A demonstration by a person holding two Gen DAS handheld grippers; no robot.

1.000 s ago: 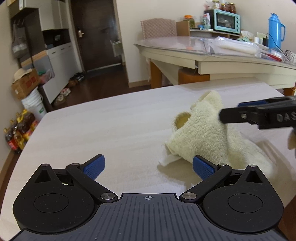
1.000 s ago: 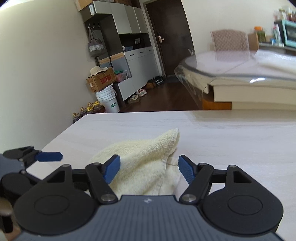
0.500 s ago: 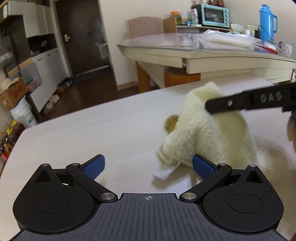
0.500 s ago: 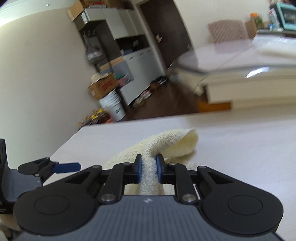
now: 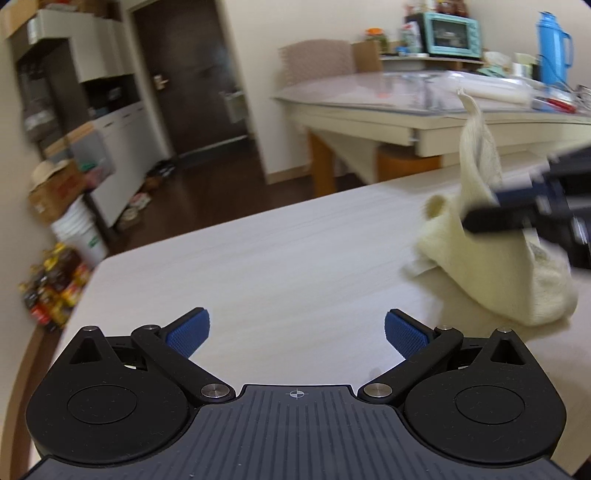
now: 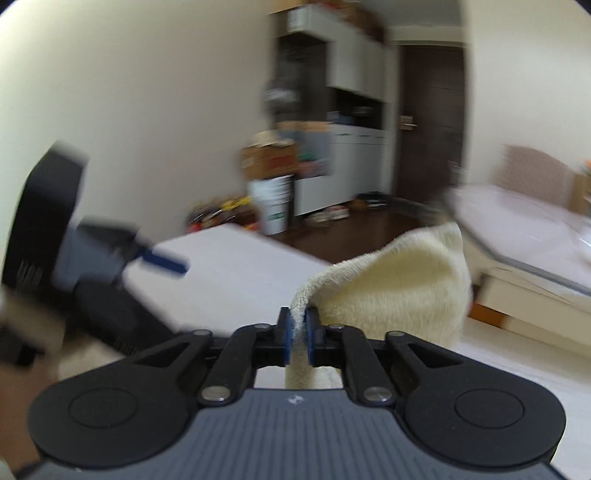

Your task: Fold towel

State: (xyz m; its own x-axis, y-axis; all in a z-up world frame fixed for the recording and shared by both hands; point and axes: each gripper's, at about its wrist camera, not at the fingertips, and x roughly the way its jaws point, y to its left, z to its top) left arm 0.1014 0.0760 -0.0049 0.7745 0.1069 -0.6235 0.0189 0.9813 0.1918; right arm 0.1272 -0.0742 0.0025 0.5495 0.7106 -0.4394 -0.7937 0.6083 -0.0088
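A cream yellow towel (image 5: 491, 258) lies bunched at the right of the pale wooden table (image 5: 280, 266), with one corner pulled up. My right gripper (image 6: 298, 334) is shut on an edge of the towel (image 6: 399, 288) and holds it above the table; it shows blurred at the right of the left wrist view (image 5: 487, 214). My left gripper (image 5: 297, 330) is open and empty over bare table, left of the towel. It appears blurred at the left of the right wrist view (image 6: 162, 260).
A second table (image 5: 443, 110) with a glass top stands behind, carrying a blue thermos (image 5: 552, 48) and a teal oven (image 5: 452, 33). A white bucket (image 5: 79, 236), boxes and bottles sit on the floor past the table's left edge.
My right gripper closed on the towel's edge and has lifted it up and to the right. My left gripper stayed open and the towel now sits farther right of it.
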